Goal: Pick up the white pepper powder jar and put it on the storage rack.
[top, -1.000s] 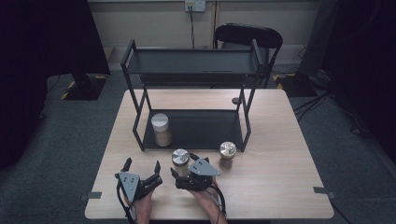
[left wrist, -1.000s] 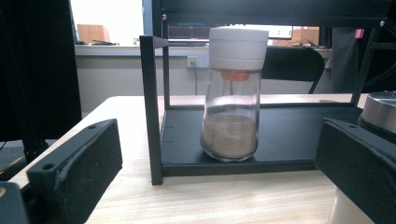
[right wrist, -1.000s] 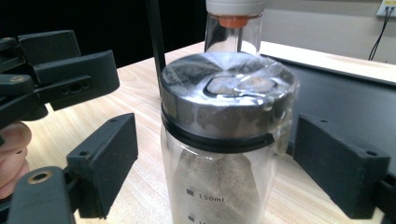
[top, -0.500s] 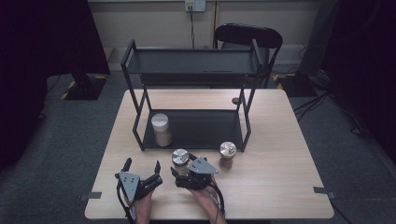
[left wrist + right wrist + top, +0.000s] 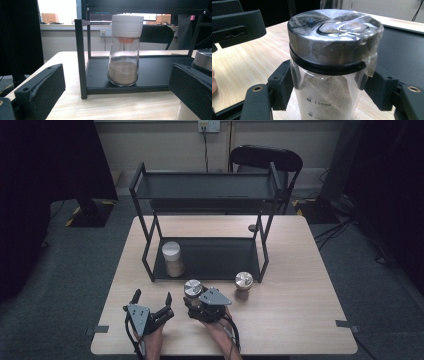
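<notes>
The jar [image 5: 329, 75] stands on the bench [image 5: 300, 320], just in front of the rack [image 5: 207, 257], with the right tongs [image 5: 328, 92] closed on its glass body below the metal lid [image 5: 334, 32]. Their jaws have just been closing, and the jar sits between the pads. I judge it stiff, smooth and breakable, light to middling with its powder fill, and top-heavy under that lid. The hold on the straight wall below the lid's black ring looks the sound place; higher up the film wrapped over the lid could slip.

The left tongs [image 5: 151, 306] stand wide and hold nothing, just left of the jar.

The right gripper view shows the film, the printed marks on the glass and both pads against it. The high view shows the layout: a second jar [image 5: 243, 281] near the rack's front right leg, and a white-capped bottle [image 5: 172, 259] on the rack's lower shelf.
</notes>
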The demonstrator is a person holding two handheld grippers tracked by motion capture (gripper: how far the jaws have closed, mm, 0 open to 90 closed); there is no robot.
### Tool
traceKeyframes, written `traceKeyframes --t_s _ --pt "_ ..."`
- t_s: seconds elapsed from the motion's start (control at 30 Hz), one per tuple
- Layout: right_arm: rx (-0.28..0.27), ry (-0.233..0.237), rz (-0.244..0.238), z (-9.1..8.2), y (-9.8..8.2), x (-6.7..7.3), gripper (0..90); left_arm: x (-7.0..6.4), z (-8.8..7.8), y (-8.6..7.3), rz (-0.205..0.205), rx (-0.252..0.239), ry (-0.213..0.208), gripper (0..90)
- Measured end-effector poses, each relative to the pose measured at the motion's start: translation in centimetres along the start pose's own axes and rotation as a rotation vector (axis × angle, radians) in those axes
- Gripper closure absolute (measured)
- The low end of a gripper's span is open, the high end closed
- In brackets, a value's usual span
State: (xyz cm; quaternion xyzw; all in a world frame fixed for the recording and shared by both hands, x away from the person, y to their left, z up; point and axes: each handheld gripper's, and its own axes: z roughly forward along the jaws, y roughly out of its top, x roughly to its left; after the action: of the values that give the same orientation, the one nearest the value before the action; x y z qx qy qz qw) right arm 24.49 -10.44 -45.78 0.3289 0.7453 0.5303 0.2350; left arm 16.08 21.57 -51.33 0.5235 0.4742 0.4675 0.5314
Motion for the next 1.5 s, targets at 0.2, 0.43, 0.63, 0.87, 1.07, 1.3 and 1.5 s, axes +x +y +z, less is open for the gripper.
traceKeyframes --t_s 0.2,0.43,0.63,0.87,1.07,1.3,1.5 --pt "-0.001 -0.002 -0.003 -0.02 -0.01 0.06 30.3 0.02 -0.02 -0.01 0.0 -0.001 -0.001 0.1" --pt "-0.001 -0.003 -0.004 -0.02 0.0 0.08 30.4 0.05 0.0 0.0 -0.002 0.0 -0.002 0.1" --pt "0.005 -0.003 -0.003 0.0 0.18 0.11 30.4 0.04 0.0 0.0 -0.002 0.0 -0.001 0.1" --pt "0.003 0.003 0.001 -0.03 0.31 0.08 30.5 0.05 0.01 0.01 -0.001 0.001 -0.002 0.1" --pt "-0.002 0.011 0.008 -0.06 0.43 0.04 30.5 0.05 0.0 0.0 -0.002 0.0 -0.002 0.1" --pt "-0.006 0.013 0.007 -0.1 0.72 0.0 30.5 0.05 -0.02 -0.02 -0.003 -0.001 0.0 0.1" --pt "-0.002 0.012 0.01 -0.05 0.86 -0.01 30.5 0.03 -0.02 -0.04 -0.001 -0.002 -0.001 0.1"
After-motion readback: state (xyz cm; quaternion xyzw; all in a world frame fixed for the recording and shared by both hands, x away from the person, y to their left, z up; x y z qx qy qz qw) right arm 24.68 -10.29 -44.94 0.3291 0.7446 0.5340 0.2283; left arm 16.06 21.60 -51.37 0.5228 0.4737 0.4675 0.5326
